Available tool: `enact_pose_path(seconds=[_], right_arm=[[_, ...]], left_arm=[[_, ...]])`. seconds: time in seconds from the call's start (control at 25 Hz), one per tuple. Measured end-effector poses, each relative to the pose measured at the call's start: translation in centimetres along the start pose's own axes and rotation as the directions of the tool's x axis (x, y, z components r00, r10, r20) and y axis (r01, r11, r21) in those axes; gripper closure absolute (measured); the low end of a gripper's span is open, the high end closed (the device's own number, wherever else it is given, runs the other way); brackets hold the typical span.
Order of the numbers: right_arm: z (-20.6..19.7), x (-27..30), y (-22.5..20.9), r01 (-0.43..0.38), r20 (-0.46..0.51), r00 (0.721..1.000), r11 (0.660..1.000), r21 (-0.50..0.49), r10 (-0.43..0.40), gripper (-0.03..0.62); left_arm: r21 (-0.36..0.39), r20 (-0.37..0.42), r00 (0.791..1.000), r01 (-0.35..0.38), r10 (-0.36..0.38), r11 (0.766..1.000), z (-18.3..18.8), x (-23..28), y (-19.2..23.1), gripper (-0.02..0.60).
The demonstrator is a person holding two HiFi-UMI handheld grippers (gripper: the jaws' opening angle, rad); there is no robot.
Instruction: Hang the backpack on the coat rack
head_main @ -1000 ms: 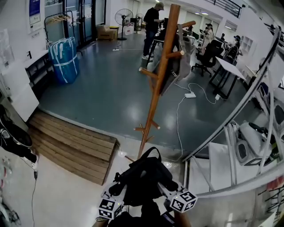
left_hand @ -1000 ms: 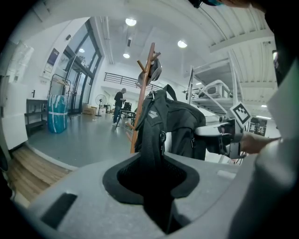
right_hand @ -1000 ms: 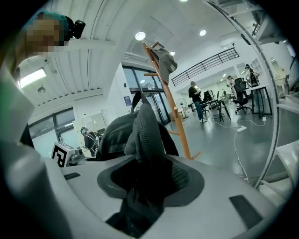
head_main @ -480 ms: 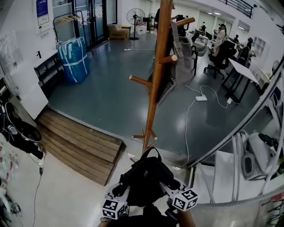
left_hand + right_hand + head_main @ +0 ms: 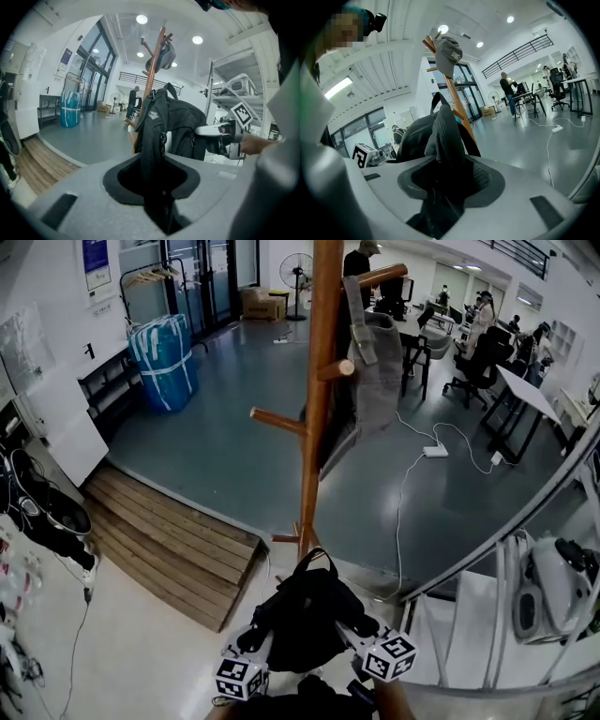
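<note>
I am bringing the backpack (image 5: 305,620) up to the rack (image 5: 314,427).
My left tool (image 5: 255,641) is squeezed shut on a black strap, and my right tool (image 5: 352,628) on a fold of the cloth, so the backpack hangs between them, low down and near the rack's foot (not touching it, I think). Next I must lift it high and slip its top loop (image 5: 315,562) over the bare peg (image 5: 278,420), because a grey bag (image 5: 375,371) fills the upper pegs.
</note>
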State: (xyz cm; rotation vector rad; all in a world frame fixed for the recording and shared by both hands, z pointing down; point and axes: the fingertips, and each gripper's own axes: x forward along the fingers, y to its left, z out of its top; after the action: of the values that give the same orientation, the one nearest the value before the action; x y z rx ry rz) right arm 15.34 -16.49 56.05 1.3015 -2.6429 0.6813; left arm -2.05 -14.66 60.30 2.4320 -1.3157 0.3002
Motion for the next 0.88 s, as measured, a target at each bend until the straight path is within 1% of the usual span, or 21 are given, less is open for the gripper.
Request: enact_pose_path(seconds=[0.16,0.32,0.88], right_arm=[[0.1,1.2,-1.1,-0.017,-0.013,1.0,1.0,0.002,0.017,0.433],[0.0,2.4,-2.3,-0.034,-0.029,0.999,0.999,0.008,0.034,0.433],[-0.8,6.1,-4.6,-0.042,-0.061,0.997,0.998,0.04,0.044,0.433]], left_arm=[[-0.026,-0.009,1.0,-0.018,0.018,0.999,0.1,1.1,0.2,0.485],[-0.035,-0.023,0.999,-0.038,0.038,0.999,-0.1,2.3,0.8,0.485],[-0.057,-0.079,0.994,-0.077,0.072,0.995,-1.3,5.4,3.4,0.485]])
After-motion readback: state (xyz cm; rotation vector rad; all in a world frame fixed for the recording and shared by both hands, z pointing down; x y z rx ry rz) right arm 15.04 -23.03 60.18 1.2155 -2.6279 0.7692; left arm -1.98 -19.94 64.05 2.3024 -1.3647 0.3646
